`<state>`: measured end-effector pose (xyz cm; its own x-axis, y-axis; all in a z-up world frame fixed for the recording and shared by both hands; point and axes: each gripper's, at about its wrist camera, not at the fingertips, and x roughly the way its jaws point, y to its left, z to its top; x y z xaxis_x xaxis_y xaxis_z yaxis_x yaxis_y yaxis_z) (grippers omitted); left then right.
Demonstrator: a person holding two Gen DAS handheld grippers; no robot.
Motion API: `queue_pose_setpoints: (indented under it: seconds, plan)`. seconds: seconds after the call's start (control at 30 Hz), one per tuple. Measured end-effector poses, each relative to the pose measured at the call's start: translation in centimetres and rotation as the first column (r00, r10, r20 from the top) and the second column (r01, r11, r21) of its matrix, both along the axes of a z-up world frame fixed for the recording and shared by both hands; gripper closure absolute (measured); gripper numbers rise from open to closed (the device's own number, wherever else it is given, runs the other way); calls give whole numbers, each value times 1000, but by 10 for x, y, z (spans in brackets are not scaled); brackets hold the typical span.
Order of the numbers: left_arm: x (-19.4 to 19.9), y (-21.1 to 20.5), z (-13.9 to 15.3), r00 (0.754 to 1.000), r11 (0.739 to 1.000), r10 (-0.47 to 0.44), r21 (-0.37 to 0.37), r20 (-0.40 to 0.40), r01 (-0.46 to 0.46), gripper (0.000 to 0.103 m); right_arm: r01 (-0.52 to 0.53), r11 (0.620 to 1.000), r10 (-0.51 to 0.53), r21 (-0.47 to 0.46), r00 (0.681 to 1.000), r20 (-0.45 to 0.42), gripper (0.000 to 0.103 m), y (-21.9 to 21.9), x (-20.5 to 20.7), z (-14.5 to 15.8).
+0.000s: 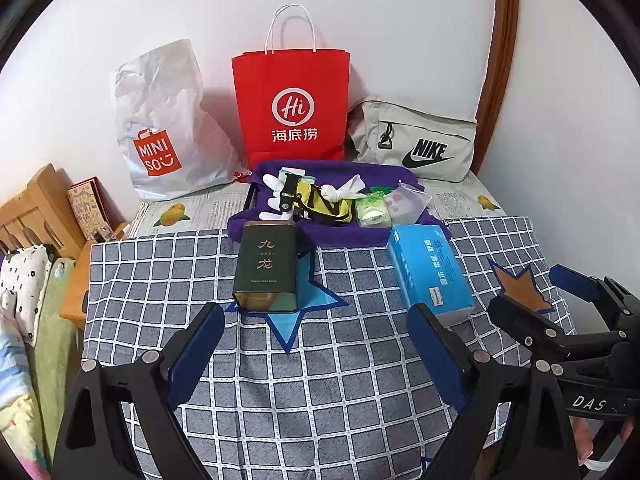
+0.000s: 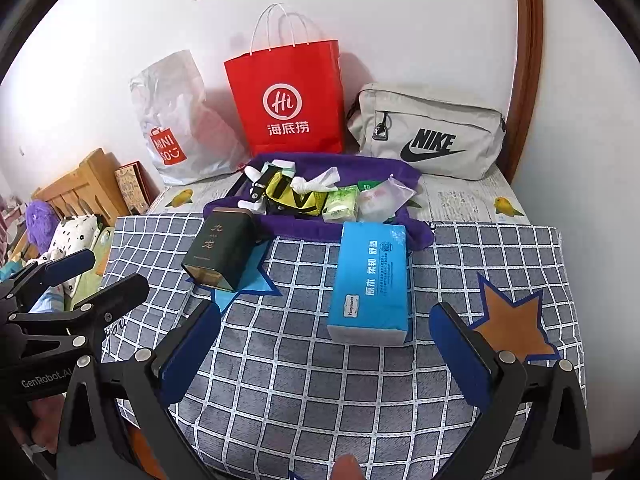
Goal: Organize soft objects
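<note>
Through the left wrist camera, the left gripper (image 1: 316,344) hangs low over the checked cloth (image 1: 340,380), its blue-padded jaws spread wide with nothing between them. Just beyond it a dark green tin (image 1: 267,266) stands on a blue star patch, and to the right a blue tissue pack (image 1: 430,270) lies flat, pointing away toward the far side. Behind both, a purple cloth (image 1: 276,224) holds a jumble of small soft things: white gloves (image 1: 272,188), a yellow and black pouch (image 1: 324,202), a green tissue packet (image 1: 372,210) and a clear plastic bag (image 1: 408,200). Against the far wall stand a white Miniso bag (image 1: 160,128), a red paper bag (image 1: 290,108) and a grey Nike bag (image 1: 416,140). Through the right wrist camera, the right gripper (image 2: 326,344) is likewise released and empty, lined up just short of the near end of the tissue pack, which sits between its spread fingers in this view; the tin stands tilted off to the left. Neither tool grips anything, so I'd say this fits either a pause before a pick or a gap between placings; which soft item goes where, the scene does not settle. If the tissue pack is the target, a grasp would need the jaws to straddle its narrow width and squeeze gently, since it will give.
</note>
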<state>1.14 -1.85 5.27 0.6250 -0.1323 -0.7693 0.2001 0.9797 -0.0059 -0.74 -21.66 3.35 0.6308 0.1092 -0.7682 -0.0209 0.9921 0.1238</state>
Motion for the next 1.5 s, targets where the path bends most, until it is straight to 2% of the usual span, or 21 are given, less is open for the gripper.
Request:
queue_pose_setpoints:
  seconds: [0.47, 0.63, 0.77, 1.5]
  plan:
    - [1, -1, 1, 1000, 1000, -12, -2, -1, 12, 10, 8, 1000, -8, -3, 1000, -1, 1, -3, 1, 0]
    - [2, 3, 1, 999, 998, -30, -48, -12, 29, 10, 21, 1000, -21, 11, 1000, 18, 1, -5, 1, 3]
    - [2, 3, 1, 1000, 999, -21, -24, -7, 20, 10, 7, 1000, -7, -12, 1000, 6, 1, -1, 1, 2]
    - [3, 3, -1, 1000, 1000, -24, -18, -10, 24, 10, 9, 1000, -10, -26, 1000, -5, 1, 1, 3, -1]
